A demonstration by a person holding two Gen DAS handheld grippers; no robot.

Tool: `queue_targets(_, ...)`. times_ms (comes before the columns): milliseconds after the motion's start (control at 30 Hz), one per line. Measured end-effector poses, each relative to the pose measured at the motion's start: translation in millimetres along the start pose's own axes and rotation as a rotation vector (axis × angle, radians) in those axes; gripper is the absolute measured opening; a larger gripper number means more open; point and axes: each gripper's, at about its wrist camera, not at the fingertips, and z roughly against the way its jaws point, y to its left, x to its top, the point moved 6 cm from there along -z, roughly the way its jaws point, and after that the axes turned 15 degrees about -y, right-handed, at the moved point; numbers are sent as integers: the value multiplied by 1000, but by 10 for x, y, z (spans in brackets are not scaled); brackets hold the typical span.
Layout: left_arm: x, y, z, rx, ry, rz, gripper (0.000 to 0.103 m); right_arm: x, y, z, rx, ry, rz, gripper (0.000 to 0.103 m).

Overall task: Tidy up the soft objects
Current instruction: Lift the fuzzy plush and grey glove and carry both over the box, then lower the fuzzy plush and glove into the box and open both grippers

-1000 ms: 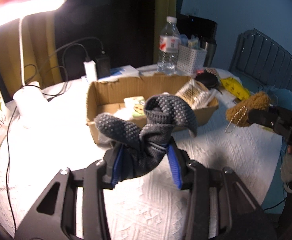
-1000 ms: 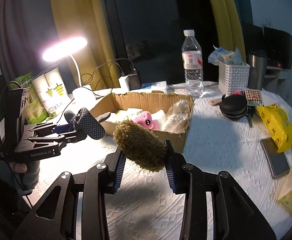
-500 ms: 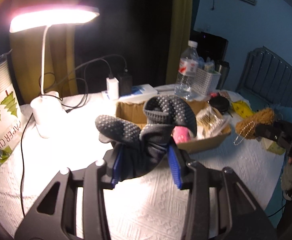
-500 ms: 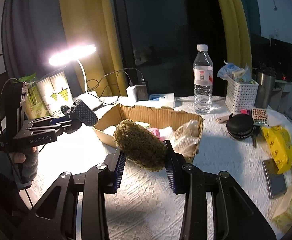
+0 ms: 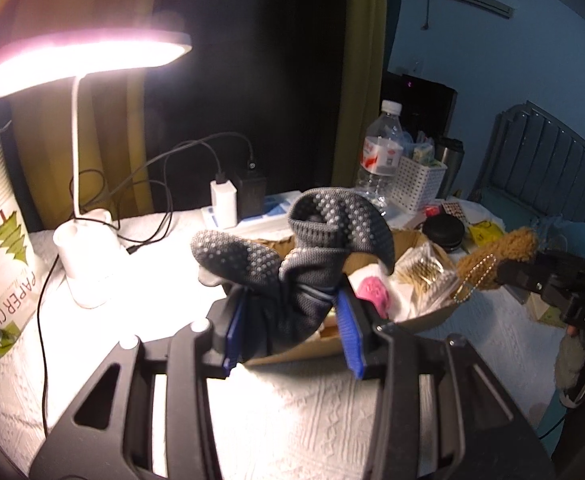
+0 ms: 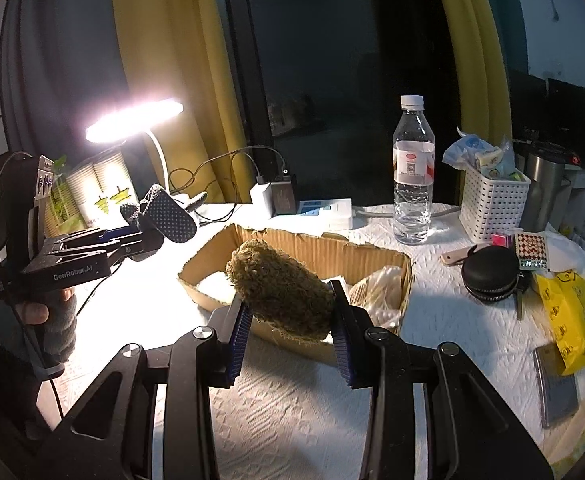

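My left gripper [image 5: 290, 328] is shut on a grey dotted glove [image 5: 296, 260] and holds it in the air, left of and above the cardboard box [image 5: 424, 316]. It also shows in the right wrist view [image 6: 160, 216]. My right gripper [image 6: 288, 340] is shut on a brown fuzzy plush [image 6: 280, 288] with a ball chain, held above the near side of the box [image 6: 372, 252]. The plush shows at the right in the left wrist view [image 5: 496, 252]. Inside the box lie a pink toy [image 5: 374, 292] and a clear packet [image 5: 424, 276].
A lit desk lamp [image 5: 84, 264] stands at the left with cables and chargers [image 5: 236, 200] behind it. A water bottle [image 6: 412, 184], white basket [image 6: 492, 204], round black case [image 6: 490, 276], yellow bag [image 6: 568, 320] and phone [image 6: 556, 384] sit to the right. Paper cups [image 5: 0, 248] stand far left.
Both grippers have risen and drawn back from the box, each still holding its object. The box looks smaller and lower in both views.
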Motion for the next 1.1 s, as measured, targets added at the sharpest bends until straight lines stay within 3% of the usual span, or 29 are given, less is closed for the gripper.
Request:
queue_targets(533,-138,-80,-488,-21,67,12,43,-50,-234,-457,13,32,-32,39)
queue_targets(667,-191,-105,-587,-29,97,21,50,-93,-307,-541,-3,49,-37,40)
queue_targets(800,-194,-136,-615,-37,98,20,52,-120,-315,-586,-10,59,-27,48)
queue_targets(1100,-146,-163,-490,-25,78,0,52,-113,-255,-558,-15,62,-16,50)
